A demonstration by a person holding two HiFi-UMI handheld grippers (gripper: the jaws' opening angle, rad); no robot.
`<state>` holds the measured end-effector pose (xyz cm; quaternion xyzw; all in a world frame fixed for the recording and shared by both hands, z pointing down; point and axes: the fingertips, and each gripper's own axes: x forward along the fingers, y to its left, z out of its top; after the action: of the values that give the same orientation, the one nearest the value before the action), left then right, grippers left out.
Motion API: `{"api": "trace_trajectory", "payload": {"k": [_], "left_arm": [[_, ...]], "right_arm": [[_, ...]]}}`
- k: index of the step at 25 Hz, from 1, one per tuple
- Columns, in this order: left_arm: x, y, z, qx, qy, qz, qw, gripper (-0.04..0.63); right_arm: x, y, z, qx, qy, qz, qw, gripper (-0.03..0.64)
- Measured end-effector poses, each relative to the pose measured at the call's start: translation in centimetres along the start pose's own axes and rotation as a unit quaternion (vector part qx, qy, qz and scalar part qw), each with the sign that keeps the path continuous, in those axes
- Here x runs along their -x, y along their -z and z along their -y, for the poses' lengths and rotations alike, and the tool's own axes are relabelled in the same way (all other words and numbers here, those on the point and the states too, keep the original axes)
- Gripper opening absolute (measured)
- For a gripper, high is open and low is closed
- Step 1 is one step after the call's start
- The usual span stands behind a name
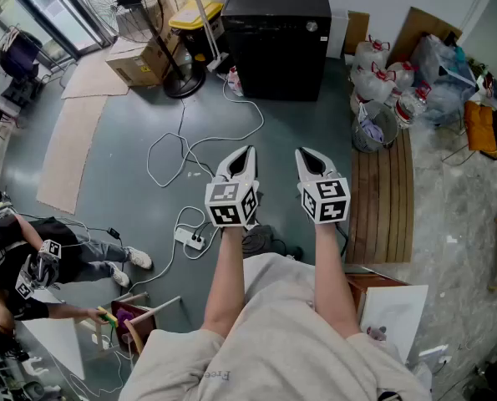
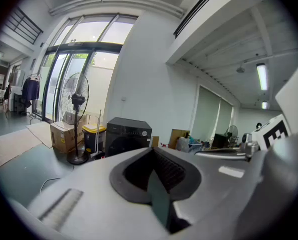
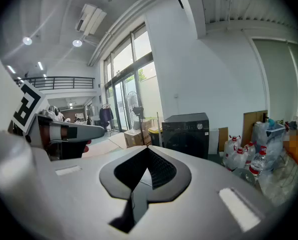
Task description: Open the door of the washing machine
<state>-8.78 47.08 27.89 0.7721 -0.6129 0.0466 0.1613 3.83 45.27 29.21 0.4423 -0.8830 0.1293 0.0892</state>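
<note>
Comes to one washing machine (image 1: 276, 36), one standing fan (image 1: 135, 7), one cardboard box (image 1: 138, 58), one yellow-lidded bin (image 1: 196, 19) and one power strip (image 1: 190, 239). Two flat cardboard sheets (image 1: 67, 150). Two grippers: left gripper (image 1: 245, 154), right gripper (image 1: 306, 154). At least four water jugs (image 1: 373, 55), exact number unclear. One slatted wooden board (image 1: 382, 199).

The washing machine (image 1: 277, 40) is showing plain black, with one small silver dial. The left hand-held gripper (image 1: 245, 154) and the right hand-held gripper (image 1: 305, 154) are wearing pale grey shells with black insides, each carrying a cube of black-and-white square markers. The floor (image 1: 123, 157) is showing dull grey-green, streaked by white cables (image 1: 181, 115). A bin lid (image 1: 195, 17) is glowing yellow, a cardboard box (image 1: 135, 61) is showing brown, and clear water jugs (image 1: 382, 78) are sporting red caps.
</note>
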Motion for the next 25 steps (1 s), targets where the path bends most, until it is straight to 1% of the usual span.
{"api": "trace_trajectory", "payload": {"k": [3, 7, 9, 12, 19, 25], "left_arm": [[-0.4, 0.1, -0.5, 0.001, -0.002, -0.001, 1.0000, 0.057], [-1.2, -0.2, -2.0, 0.006, -0.007, -0.001, 1.0000, 0.057], [-2.0, -0.2, -3.0, 0.012, -0.009, 0.000, 0.9999, 0.057], [-3.7, -0.4, -4.3, 0.011, -0.007, -0.002, 0.9999, 0.057], [-10.3, -3.5, -8.1, 0.002, 0.000, -0.009, 1.0000, 0.057], [-17.1, -6.5, -11.8, -0.002, 0.010, -0.019, 0.9998, 0.057]], "right_arm": [[-0.2, -0.1, 0.4, -0.005, 0.002, 0.003, 1.000, 0.000], [-0.8, -0.7, 1.3, -0.036, 0.001, 0.020, 0.999, -0.002], [-1.7, -0.7, 1.8, -0.037, 0.001, 0.017, 0.999, -0.002], [-3.4, -0.4, 2.6, -0.033, 0.002, 0.009, 0.999, -0.002], [-9.6, -1.9, 4.5, -0.024, -0.003, -0.020, 0.999, 0.000], [-16.8, -3.9, 6.1, -0.014, -0.007, -0.039, 0.999, 0.000]]}}
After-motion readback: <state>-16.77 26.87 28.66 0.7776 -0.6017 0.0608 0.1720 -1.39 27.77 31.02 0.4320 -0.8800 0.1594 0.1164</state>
